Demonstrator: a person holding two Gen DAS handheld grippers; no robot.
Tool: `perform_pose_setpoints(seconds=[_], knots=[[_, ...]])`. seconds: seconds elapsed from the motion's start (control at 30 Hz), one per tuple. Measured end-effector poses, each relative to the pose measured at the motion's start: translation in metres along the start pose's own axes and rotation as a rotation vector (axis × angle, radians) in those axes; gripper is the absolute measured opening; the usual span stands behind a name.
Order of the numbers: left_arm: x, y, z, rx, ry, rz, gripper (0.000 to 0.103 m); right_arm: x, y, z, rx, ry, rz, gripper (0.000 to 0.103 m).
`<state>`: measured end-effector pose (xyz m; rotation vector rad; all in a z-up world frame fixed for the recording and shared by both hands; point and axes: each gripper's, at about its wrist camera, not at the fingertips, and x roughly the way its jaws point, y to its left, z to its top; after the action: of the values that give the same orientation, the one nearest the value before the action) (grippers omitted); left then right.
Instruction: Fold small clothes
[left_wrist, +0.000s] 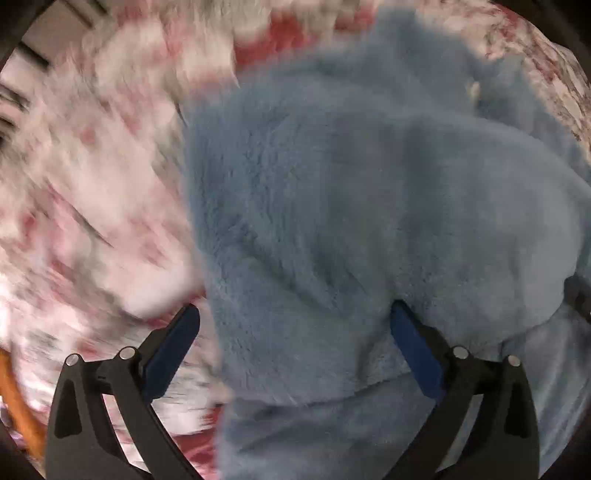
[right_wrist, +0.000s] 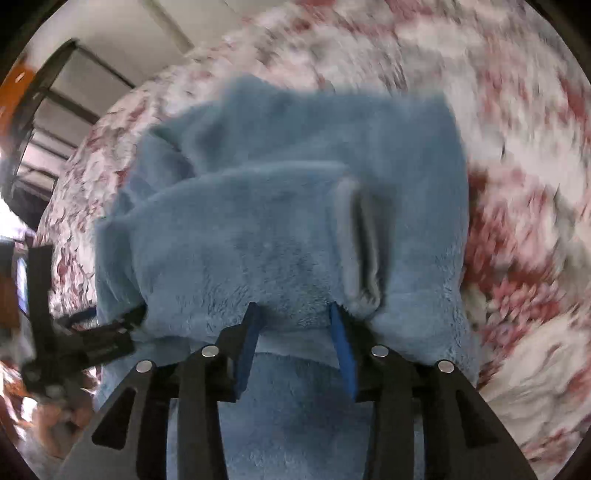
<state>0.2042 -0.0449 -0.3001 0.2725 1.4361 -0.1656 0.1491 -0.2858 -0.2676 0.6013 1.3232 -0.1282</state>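
Floral bedspread (right_wrist: 517, 184), blue fleece garment (right_wrist: 295, 221) crosswise

A fluffy pale blue fleece garment (right_wrist: 280, 229) lies bunched on a bedspread patterned in white, grey and red (right_wrist: 517, 184). It is folded over itself in thick rounded layers, and a ribbed cuff or hem (right_wrist: 364, 243) stands along its right side in the right wrist view.

Both wrist cameras look steeply down, close over the same blue fleece garment (left_wrist: 369, 221).
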Motion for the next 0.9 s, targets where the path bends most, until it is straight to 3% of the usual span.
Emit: perform_pose_setpoints(seconds=[0.1, 0.23, 0.3, 0.37, 0.4, 0.6, 0.77, 0.9], knots=[[-0.02, 0.015, 0.002, -0.072, 0.001, -0.059, 0.098, -0.029, 0.011, -0.004, -0.017, -0.061, -0.003, 0.04], [-0.054, 0.018, -0.008, -0.049, -0.072, -0.05, 0.098, -0.052, 0.02, -0.011, -0.042, -0.117, 0.038, 0.044], [-0.045, 0.012, -0.012, -0.008, -0.042, -0.017, 0.098, -0.04, 0.021, -0.008, -0.057, -0.104, 0.008, 0.05], [-0.017, 0.0, -0.012, 0.02, 0.044, 0.021, 0.099, -0.003, 0.014, -0.005, -0.032, 0.006, -0.028, 0.051], [-0.005, 0.0, -0.012, 0.006, 0.069, -0.003, 0.099, 0.005, 0.007, -0.005, -0.02, 0.027, -0.029, 0.052], [-0.033, 0.024, -0.016, -0.038, 0.044, -0.065, 0.098, -0.028, 0.003, -0.008, 0.035, -0.033, 0.05, 0.052], [-0.063, 0.045, -0.067, -0.001, 0.042, -0.098, 0.098, -0.063, -0.004, -0.036, 0.047, -0.071, 0.079, 0.052], [-0.083, 0.051, -0.117, 0.031, 0.046, -0.1, 0.098, -0.086, -0.011, -0.081, 0.046, -0.085, 0.065, 0.052]])
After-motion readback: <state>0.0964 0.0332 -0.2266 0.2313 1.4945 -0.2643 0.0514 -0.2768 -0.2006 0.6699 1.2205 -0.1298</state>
